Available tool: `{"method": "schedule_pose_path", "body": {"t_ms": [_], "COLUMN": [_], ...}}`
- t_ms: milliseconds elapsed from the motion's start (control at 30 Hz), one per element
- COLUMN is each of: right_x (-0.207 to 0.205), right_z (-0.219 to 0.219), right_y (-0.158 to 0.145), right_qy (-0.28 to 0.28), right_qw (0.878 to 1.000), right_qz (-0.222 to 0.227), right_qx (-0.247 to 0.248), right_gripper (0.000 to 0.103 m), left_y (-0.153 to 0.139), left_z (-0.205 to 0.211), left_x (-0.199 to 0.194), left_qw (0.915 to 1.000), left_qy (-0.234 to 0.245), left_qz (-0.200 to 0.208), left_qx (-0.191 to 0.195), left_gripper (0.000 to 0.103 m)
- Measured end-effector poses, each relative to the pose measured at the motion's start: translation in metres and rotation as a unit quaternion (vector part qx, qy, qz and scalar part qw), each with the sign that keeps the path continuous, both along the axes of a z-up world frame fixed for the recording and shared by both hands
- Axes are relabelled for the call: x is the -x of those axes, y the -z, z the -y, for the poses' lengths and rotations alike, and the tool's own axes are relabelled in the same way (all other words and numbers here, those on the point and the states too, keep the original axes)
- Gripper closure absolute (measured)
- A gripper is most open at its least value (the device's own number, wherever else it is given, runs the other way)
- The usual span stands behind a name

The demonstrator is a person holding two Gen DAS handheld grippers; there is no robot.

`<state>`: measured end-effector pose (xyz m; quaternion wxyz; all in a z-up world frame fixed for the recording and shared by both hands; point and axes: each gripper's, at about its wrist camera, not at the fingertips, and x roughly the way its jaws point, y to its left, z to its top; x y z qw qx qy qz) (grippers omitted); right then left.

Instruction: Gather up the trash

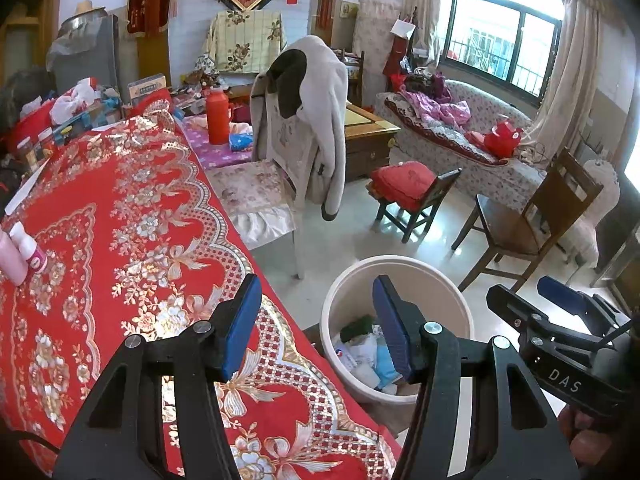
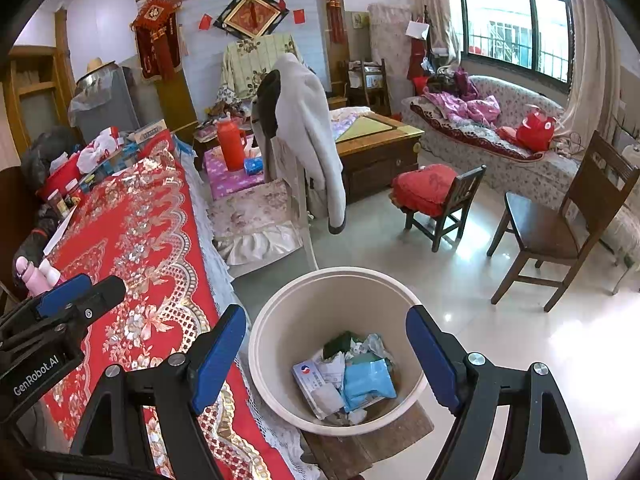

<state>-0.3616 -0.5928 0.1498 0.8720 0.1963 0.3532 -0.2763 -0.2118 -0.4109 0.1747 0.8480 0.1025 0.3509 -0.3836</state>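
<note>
**Both grippers empty above the bin at the worktop's edge**

Currently, the left gripper [image 1: 316,328] is held with its blue pads moderately apart and nothing between them; it straddles the scalloped edge of the red floral tablecloth [image 1: 132,208], one pad over the cloth, the other over the bin [image 1: 344,280]. The right gripper [image 2: 326,354] is spread wide and empty, framed directly over the bin [image 2: 280,320].

The beige round bin is seen on the floor just beside the worktop's long edge, apparently set on a low wooden board [image 2: 392,436]. Trash [image 2: 352,376] is already lying at its bottom: a light blue packet, white wrappers, crumpled paper and something dark green.

On the cloth, two small pink bottles [image 1: 20,252] are stood near the far left side, well apart from the bin. Bare tiled floor [image 2: 460,292] is left open to the right of the bin, bounded by a draped chair [image 2: 276,208] behind it and a dark wooden chair [image 2: 560,236] further right.
</note>
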Motion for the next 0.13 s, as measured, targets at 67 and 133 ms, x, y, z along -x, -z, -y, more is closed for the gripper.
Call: {"method": "schedule_pose_path", "body": {"t_ms": [67, 133], "right_x": [-0.0003, -0.0022], "right_z": [-0.0007, -0.002], "right_y": [0.0014, 0.004], "right_qy": [-0.002, -0.007], "right_qw": [1.0, 1.0], "right_qz": [-0.002, -0.007], "right_qx": [0.0, 0.004], "right_gripper": [0.023, 0.023], "left_y": [0.0013, 0.0042], "left_z": [-0.003, -0.0091], "left_x": [-0.0021, -0.0053], "left_qw": [1.0, 0.9999], "left_qy": [-0.003, -0.009], "left_qz": [-0.001, -0.007], "left_qx": [-0.002, -0.004], "left_gripper": [0.047, 0.047]}}
